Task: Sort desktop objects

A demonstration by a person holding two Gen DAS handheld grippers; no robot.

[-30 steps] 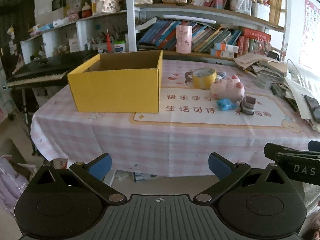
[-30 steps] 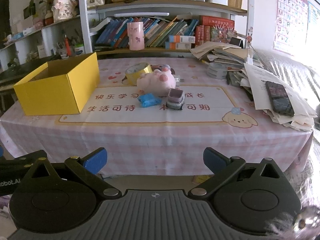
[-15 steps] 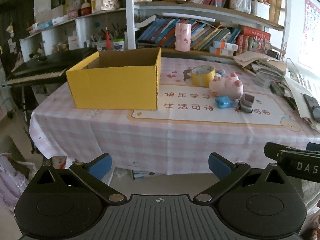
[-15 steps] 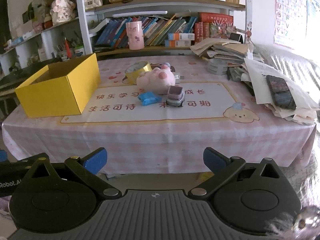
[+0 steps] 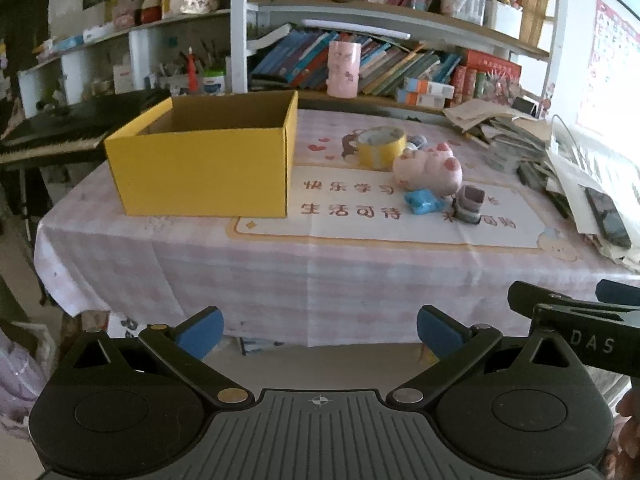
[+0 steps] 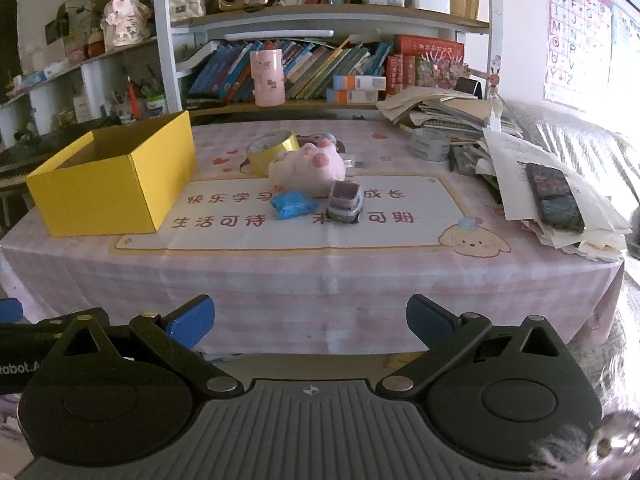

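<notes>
Left gripper is spread wide with nothing in it, hanging off the near edge of the pink checked tablecloth. Compared with a second ago I've crept in a bit, so the open yellow cardboard box looms bigger; it sits on the left side of the table, nothing visible inside.

Over on the right wrist view, right gripper is also wide and empty, likewise closer than before. Pink plush pig, yellow tape roll, crumpled blue wrapper and little grey toy car all sit clustered mid-table, untouched. So I'd say sorting hasn't started, just the approach.
</notes>
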